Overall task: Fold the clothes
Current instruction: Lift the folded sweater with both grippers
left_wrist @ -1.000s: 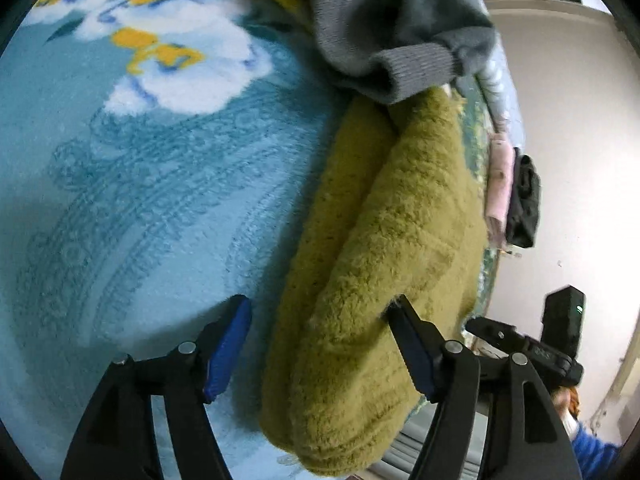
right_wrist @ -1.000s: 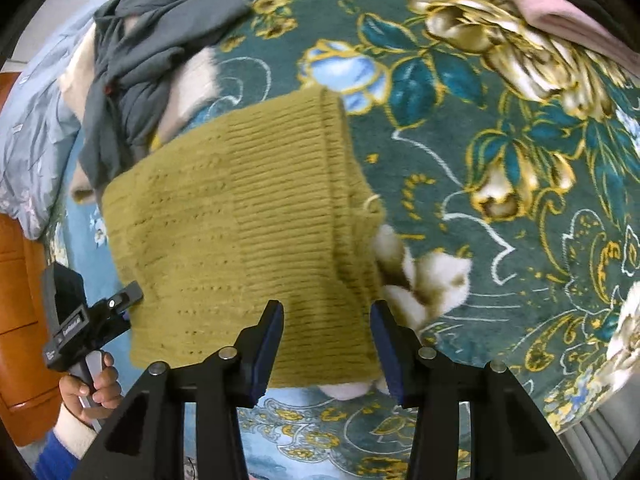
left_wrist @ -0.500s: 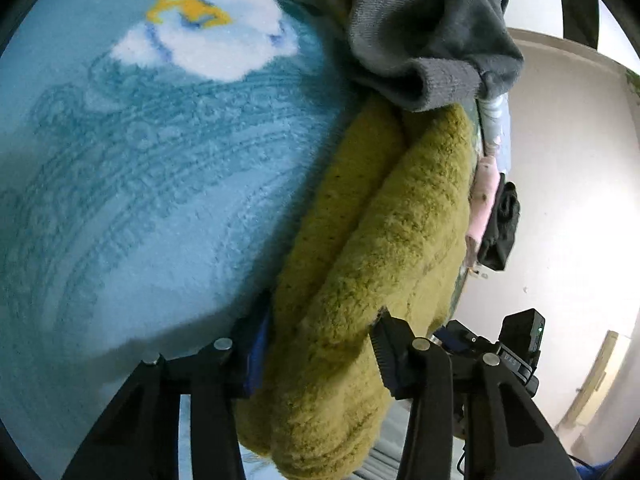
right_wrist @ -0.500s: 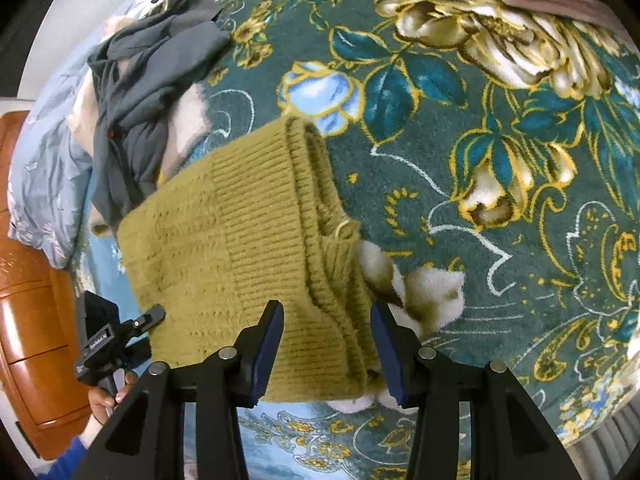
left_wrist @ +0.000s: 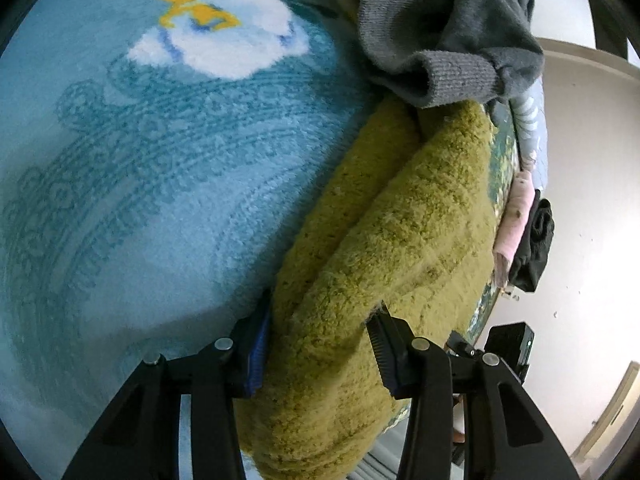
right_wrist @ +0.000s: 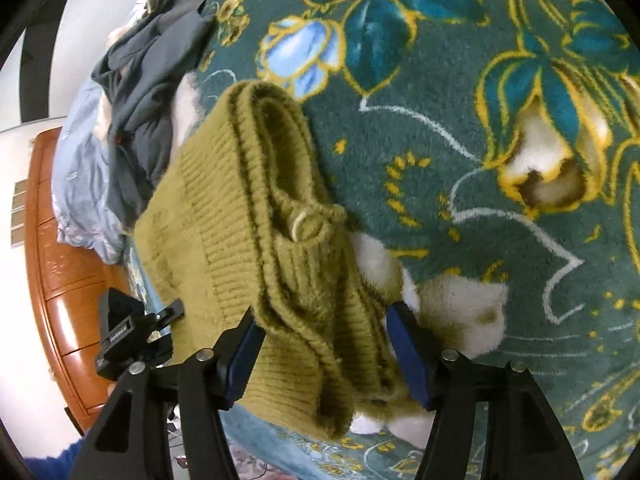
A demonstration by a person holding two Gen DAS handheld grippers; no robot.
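An olive green knitted sweater (left_wrist: 420, 216) lies folded in thick layers on a floral blanket (left_wrist: 160, 160). My left gripper (left_wrist: 320, 312) is shut on the sweater's near folded edge, its pads pressing into the pile. In the right wrist view the sweater (right_wrist: 208, 216) shows its ribbed hem and a bunched fold. My right gripper (right_wrist: 324, 316) straddles that fold, jaws opening, the knit lying between the blue pads (right_wrist: 404, 344) without being squeezed. The left gripper's body (right_wrist: 124, 332) shows at the sweater's far corner.
A grey garment (left_wrist: 440, 20) lies crumpled beyond the sweater, also in the right wrist view (right_wrist: 152, 80). Folded pink (left_wrist: 514, 216) and black (left_wrist: 538, 240) clothes sit at the blanket's far edge. Pale blue bedding (right_wrist: 76, 168) and orange-brown wooden furniture (right_wrist: 52, 240) lie left.
My left gripper closed onto the sweater's edge and rolled slightly. My right gripper dropped down toward the sweater and widened its jaws around the bunched fold.
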